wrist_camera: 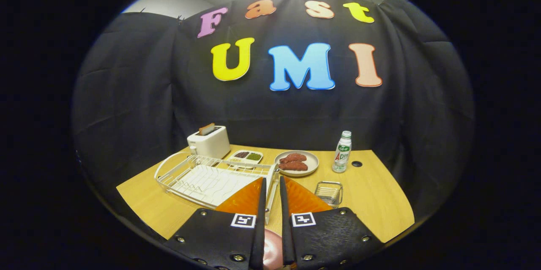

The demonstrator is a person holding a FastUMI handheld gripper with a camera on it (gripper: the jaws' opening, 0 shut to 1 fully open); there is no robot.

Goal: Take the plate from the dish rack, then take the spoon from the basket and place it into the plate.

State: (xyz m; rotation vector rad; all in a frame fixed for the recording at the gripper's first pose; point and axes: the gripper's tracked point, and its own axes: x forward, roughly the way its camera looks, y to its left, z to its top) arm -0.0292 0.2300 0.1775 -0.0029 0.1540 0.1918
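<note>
We are holding the gripper (pixel 270 202) low over the near edge of the bench (pixel 372 202), its fingers drawn close together with only a narrow slit between them. A pinkish rounded thing (pixel 270 253) is showing in that slit near the finger roots; it may be the plate, but we cannot tell what it is, nor whether both fingers are pressing on it. So we are not claiming a grasp.

The white wire dish rack (pixel 203 177) is lying just ahead of the fingers toward the left side of the bench, and its slots are looking empty, which suits the plate having left it. The small wire basket (pixel 329 192) is sitting just ahead of the fingers on the right; we cannot make out a spoon in it.

Along the far edge are standing a toaster (pixel 209 141), a divided dish (pixel 246 156), a plate of food (pixel 297 162) and a bottle (pixel 342 151), well clear of our working space.
</note>
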